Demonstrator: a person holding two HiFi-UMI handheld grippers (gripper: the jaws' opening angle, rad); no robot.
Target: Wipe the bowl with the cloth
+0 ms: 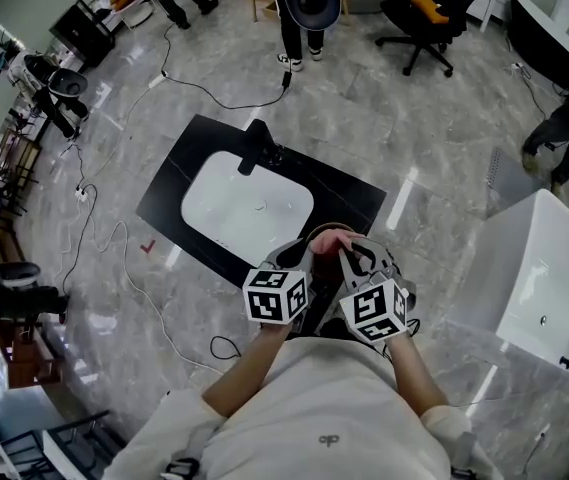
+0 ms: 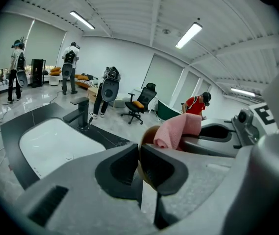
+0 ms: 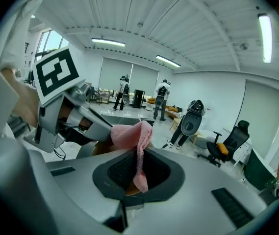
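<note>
Two grippers [image 2: 140,155] [image 3: 138,168], bowl [image 2: 148,135] clamped, cloth [image 2: 179,129] pinched

Head view looks steeply down; both gripper views share the office chair [image 2: 140,103].

I see the pink knitted cloth [image 2: 178,129] on the brown round bowl [image 2: 149,132] rim; white sink basin [image 2: 51,143] beyond, black tap [image 2: 82,112] behind it.

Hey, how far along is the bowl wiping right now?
Done: the left tool is shut on the bowl's rim, and the right tool is shut on the pink cloth, both held up in the air. In hand: the cloth lies against the bowl's rim, so wiping looks under way. Left: finishing the wipe. How clean the bowl is can't be seen.
</note>
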